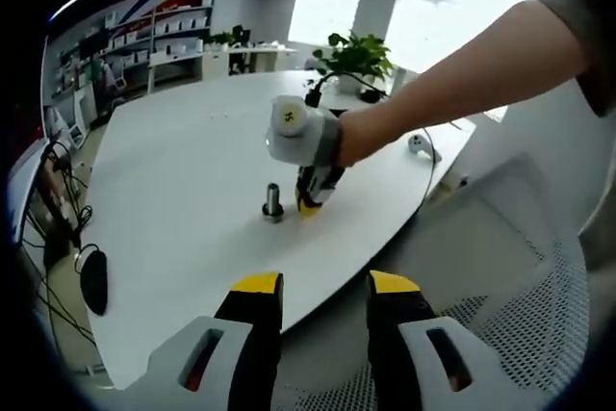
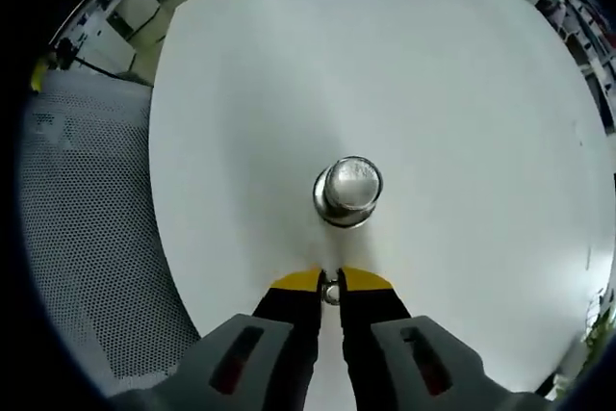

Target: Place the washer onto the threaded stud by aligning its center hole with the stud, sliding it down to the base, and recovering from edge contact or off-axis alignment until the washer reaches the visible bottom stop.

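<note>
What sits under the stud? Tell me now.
The stud stands upright on the white table, on its wider base flange. The contact under the flange is covered. The right gripper holds the washer beside it, not over it.

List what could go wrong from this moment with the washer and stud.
The washer is pinched on edge at the very tips of the right gripper, so it could slip or tilt. It sits beside the stud, not over it, so it may catch the stud's top. The left gripper hangs open, steadying nothing.
</note>
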Demonstrator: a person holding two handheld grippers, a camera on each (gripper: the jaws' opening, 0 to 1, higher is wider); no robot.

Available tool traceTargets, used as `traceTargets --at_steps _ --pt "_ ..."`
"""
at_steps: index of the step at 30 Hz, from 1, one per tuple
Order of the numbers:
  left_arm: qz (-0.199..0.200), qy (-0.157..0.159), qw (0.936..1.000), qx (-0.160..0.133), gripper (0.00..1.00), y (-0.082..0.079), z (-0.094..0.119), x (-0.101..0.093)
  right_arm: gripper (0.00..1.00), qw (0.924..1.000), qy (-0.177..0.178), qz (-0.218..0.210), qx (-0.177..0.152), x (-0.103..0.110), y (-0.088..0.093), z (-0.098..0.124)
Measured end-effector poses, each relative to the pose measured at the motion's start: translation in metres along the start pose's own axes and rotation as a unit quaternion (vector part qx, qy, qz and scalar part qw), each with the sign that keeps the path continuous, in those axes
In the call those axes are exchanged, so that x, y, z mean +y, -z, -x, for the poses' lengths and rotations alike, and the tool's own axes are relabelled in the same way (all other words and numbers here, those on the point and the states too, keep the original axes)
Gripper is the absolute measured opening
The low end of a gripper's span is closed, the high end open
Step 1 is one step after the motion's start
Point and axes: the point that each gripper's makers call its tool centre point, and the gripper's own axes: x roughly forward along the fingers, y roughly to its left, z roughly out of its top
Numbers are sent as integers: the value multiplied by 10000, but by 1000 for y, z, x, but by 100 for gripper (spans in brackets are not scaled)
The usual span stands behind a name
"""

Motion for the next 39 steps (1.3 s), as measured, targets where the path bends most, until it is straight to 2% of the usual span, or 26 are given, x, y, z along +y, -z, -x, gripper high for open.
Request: traceTargets --at_steps 4,8,11,12,14,15,17,18,25,29,31,32,33,36,39 --pt "48 -56 9999 -123 32 -3 2 3 17 9995 -100 -140 -262 3 0 1" --pt "7 -16 10000 -65 32 -3 0 1 17 9990 -88 -123 -416 1 0 1" --pt "-4 -16 10000 -57 32 -2 0 1 16 9983 -219 -253 -474 0 -1 1" --pt "12 -35 10000 -91 32 -3 1 2 16 9984 -247 -174 -478 1 -1 2" --pt "48 -63 9999 -132 32 -5 1 3 16 9976 -324 454 -416 2 0 1" --pt "50 -73 9999 -140 32 -5 1 3 16 9977 -253 567 -261 0 5 2" --pt "44 -88 9998 -150 32 -5 2 4 17 9983 23 573 93 -8 13 4" --pt "41 -86 9998 -152 32 -5 2 4 17 9974 23 718 104 -7 11 2" --pt "55 -110 9996 -238 32 -8 3 5 21 9974 -48 696 166 -1 11 3" --pt "43 -94 9997 -235 32 -8 3 4 20 9944 3 1021 274 -2 11 2" --pt "30 -86 9997 -206 32 -7 2 3 19 9949 36 952 317 -2 11 2" --pt "23 -87 9998 -192 32 -6 2 3 19 9940 49 1033 350 -2 11 2" --pt "24 -89 9998 -188 32 -6 2 3 19 9907 28 1297 398 -1 12 3" --pt "48 -103 9997 -218 32 -7 3 4 19 9920 17 1199 385 -3 12 2" --pt "44 -92 9998 -192 32 -6 2 4 18 9895 -8 1387 409 -2 13 3"
